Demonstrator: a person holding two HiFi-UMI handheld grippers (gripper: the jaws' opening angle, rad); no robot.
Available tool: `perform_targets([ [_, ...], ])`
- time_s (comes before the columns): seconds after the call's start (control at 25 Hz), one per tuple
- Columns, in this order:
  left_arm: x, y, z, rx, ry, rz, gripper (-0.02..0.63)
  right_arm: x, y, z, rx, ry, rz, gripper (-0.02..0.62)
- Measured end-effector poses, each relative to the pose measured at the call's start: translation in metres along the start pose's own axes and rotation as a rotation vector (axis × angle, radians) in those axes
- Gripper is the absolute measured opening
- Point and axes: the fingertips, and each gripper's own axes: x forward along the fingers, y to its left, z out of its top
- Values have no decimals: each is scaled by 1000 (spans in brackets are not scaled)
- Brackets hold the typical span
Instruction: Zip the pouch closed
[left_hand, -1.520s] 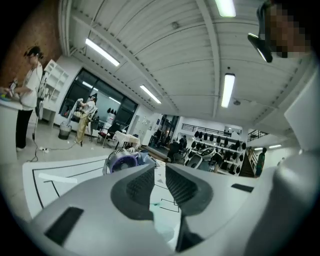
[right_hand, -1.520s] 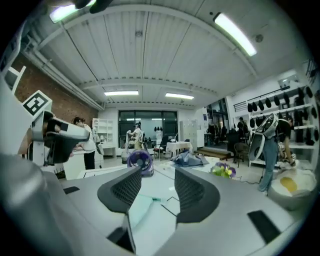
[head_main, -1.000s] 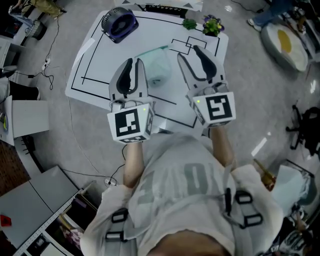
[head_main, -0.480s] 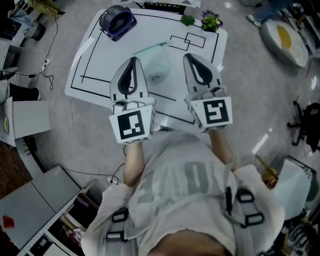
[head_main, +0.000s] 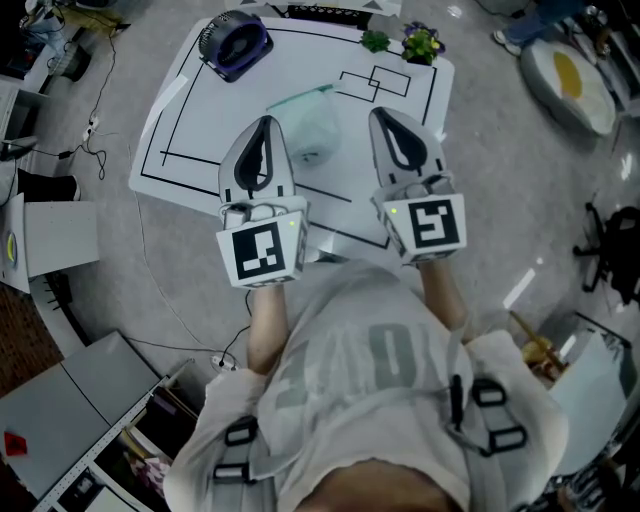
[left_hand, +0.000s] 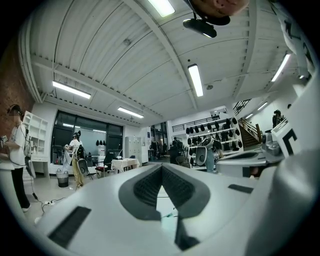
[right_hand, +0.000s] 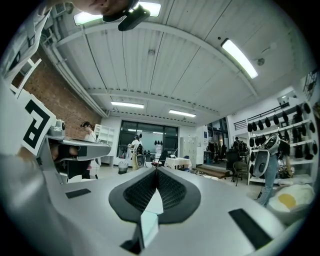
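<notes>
Could not make out the zipper on the pouch (head_main: 312, 125): too small. Found its near corner hidden beneath the left gripper (head_main: 265, 120), and the near edge of the table (head_main: 190, 110) covered behind the right gripper (head_main: 385, 112).

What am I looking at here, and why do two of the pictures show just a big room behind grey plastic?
A person, not a robot, holds the left hand-held gripper and the right hand-held gripper. The downward picture comes from a camera on the person's head; the other two from cameras riding on each hand-held gripper, looking along its jaws into the room. Both are shut and hold nothing. Below, the white table bears a see-through pouch, a dark round fan-like object and small plants.
</notes>
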Motion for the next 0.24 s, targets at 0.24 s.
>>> perform_targets([
  [0.24,2,1,-6,-22,5,-5,6,0,-3,-5,-1,13,-5,11],
])
